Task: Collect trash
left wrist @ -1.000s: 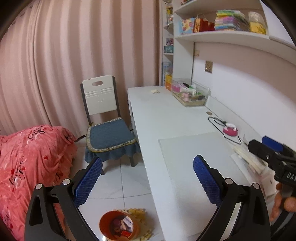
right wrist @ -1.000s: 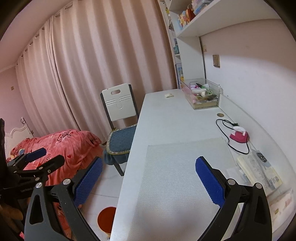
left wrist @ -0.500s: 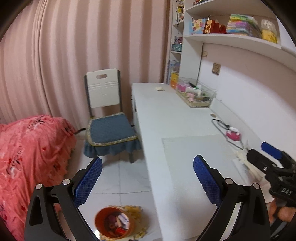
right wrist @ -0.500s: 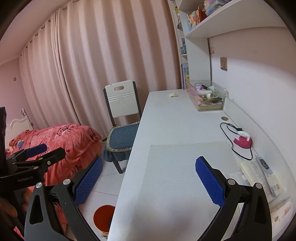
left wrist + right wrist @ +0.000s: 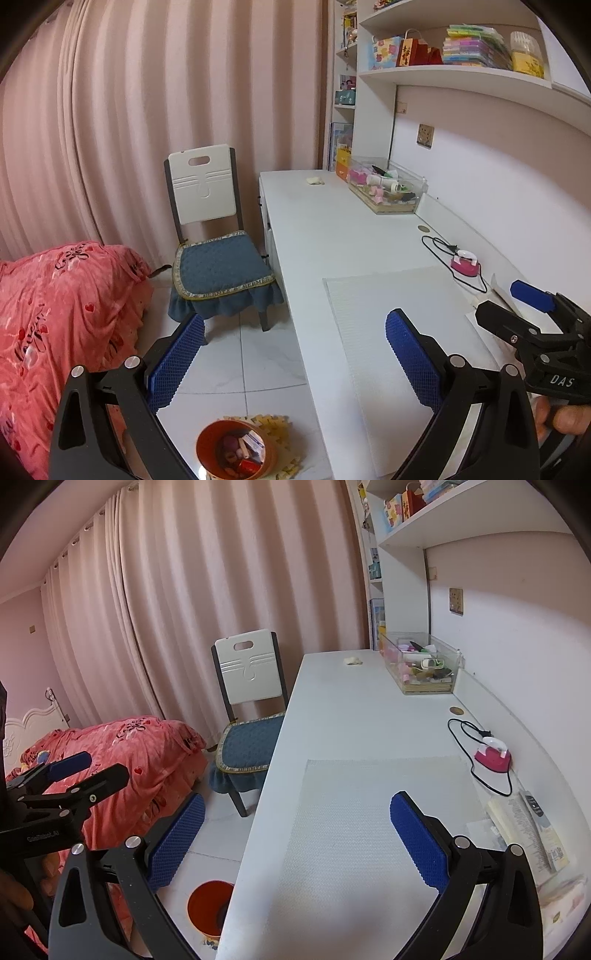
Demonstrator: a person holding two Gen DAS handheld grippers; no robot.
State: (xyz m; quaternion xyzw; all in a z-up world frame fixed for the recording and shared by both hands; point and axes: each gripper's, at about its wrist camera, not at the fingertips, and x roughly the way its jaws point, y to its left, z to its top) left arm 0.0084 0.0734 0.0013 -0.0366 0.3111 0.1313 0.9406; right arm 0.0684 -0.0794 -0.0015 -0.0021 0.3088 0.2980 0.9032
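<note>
A small crumpled pale scrap (image 5: 315,180) lies at the far end of the white desk (image 5: 332,236); it also shows in the right wrist view (image 5: 352,661). An orange trash bin (image 5: 235,449) with several bits of rubbish inside stands on the floor by the desk's near edge; it also shows in the right wrist view (image 5: 209,908). My left gripper (image 5: 295,354) is open and empty, over the floor beside the desk. My right gripper (image 5: 297,836) is open and empty above the desk's near end and its pale mat (image 5: 369,812).
A white chair with a blue cushion (image 5: 218,266) stands by the desk. A bed with a red cover (image 5: 55,314) is at the left. A clear box of stationery (image 5: 386,188), a pink device with a black cord (image 5: 463,264) and books (image 5: 532,834) sit along the wall.
Both grippers have risen and tilted slightly, so more of the desk's far end and shelves shows. Both stay open and empty.
</note>
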